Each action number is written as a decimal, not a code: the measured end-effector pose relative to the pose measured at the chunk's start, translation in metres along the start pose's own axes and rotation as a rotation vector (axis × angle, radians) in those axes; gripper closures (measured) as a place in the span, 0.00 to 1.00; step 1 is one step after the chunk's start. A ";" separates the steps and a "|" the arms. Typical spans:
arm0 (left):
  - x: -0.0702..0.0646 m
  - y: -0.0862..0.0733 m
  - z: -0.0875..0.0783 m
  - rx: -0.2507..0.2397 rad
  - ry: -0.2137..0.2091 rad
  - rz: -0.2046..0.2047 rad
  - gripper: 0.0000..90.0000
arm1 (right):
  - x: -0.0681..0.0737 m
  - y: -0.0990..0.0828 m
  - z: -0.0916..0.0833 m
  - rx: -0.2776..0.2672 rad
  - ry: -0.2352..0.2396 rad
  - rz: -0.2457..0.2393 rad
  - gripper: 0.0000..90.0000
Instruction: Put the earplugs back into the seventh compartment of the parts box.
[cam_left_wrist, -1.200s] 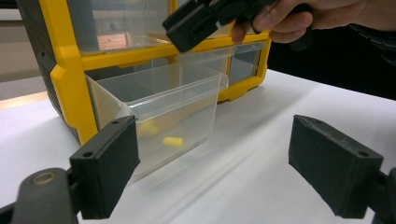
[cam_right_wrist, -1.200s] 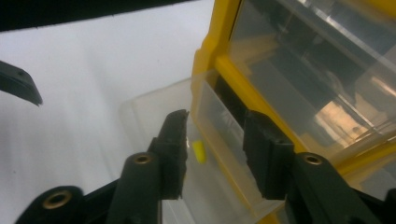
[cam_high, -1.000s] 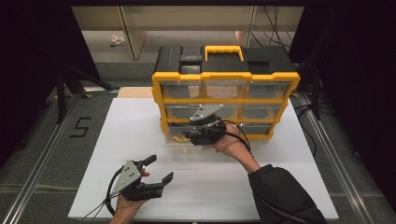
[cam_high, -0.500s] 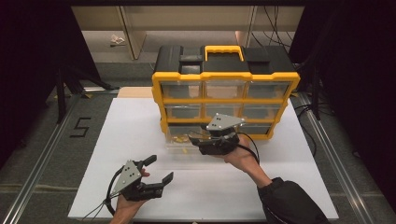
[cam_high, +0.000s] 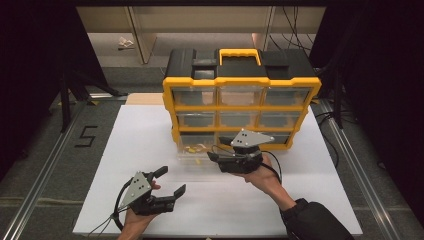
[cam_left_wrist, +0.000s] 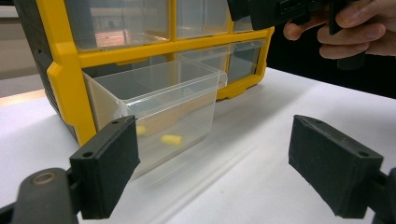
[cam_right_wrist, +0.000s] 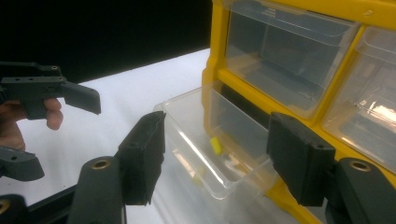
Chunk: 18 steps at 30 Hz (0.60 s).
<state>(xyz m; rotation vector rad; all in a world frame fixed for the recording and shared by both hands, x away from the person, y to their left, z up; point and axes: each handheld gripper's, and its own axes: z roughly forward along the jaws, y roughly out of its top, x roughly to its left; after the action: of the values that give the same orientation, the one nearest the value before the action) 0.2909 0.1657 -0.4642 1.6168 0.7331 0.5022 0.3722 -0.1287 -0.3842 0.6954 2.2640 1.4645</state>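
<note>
So we've got one white bench (cam_high: 150, 130) carrying one yellow-and-black organizer (cam_high: 241, 95) near its far edge, with nine clear drawers in a three-by-three grid. One of them, the bottom-left drawer (cam_high: 196, 152), is pulled partway out toward the near edge; the other eight sit closed. Inside it we can count two small yellow pieces (cam_left_wrist: 171, 139) in the left gripper view, maybe more, hard to tell through the plastic. Our right gripper (cam_high: 212, 156) sits just beside the open drawer's front, jaws apart and just been opening, nothing clamped. Our left gripper (cam_high: 172, 182) rests near the bench's near-left corner, jaws wide apart and empty.
</note>
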 end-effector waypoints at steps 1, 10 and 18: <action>0.000 0.000 0.000 0.000 -0.001 0.000 0.17 | 0.000 0.000 0.000 -0.001 0.000 0.000 0.42; 0.000 0.000 -0.001 0.000 -0.002 0.002 0.17 | 0.004 -0.002 -0.009 -0.033 0.000 -0.007 0.42; 0.000 0.000 0.000 -0.001 -0.001 0.001 0.17 | 0.006 -0.007 -0.014 -0.048 -0.003 -0.008 0.40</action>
<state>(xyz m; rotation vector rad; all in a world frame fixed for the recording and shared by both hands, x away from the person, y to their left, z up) 0.2904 0.1658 -0.4638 1.6163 0.7315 0.5024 0.3577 -0.1380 -0.3852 0.6730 2.2190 1.5073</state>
